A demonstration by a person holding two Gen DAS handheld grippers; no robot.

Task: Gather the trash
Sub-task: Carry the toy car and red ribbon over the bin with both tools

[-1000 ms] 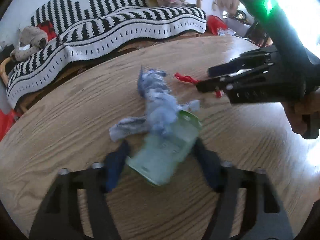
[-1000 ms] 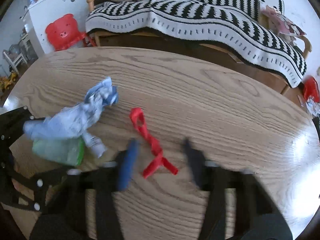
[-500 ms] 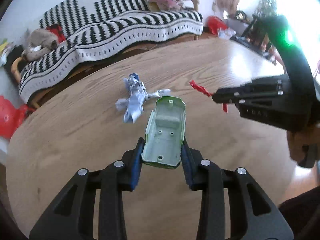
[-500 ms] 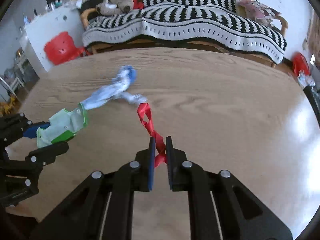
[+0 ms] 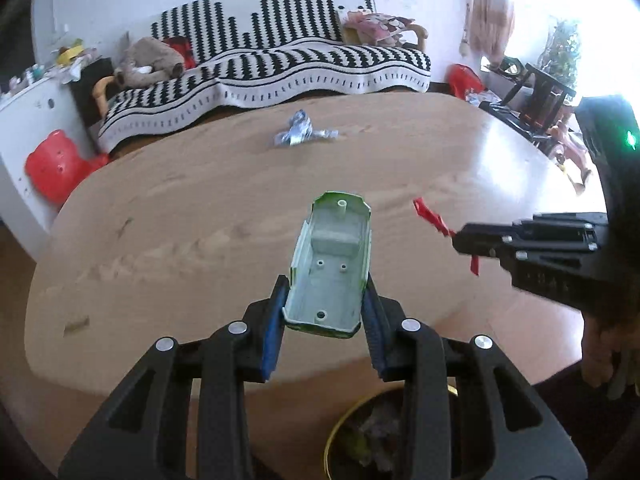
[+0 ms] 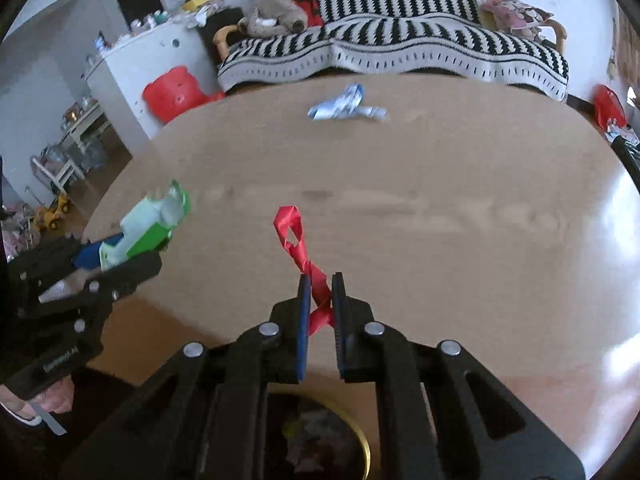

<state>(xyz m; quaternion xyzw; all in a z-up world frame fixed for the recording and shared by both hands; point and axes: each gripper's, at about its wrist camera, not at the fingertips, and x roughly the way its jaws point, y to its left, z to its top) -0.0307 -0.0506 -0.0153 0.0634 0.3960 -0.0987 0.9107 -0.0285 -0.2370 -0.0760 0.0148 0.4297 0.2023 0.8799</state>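
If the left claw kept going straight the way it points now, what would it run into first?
Probably nothing soon: the left claw, shut on the green plastic piece, points across the bare table; the crumpled wrapper lies left of that line. Depth is unclear.

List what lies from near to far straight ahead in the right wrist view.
Yellow-rimmed bin → right gripper shut on the twisted red ribbon → bare stretch of the wooden table → crumpled blue-and-white wrapper → black-and-white striped blanket.

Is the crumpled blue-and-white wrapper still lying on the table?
Yes, the crumpled wrapper lies on the far side of the table, while both grippers hold other pieces.
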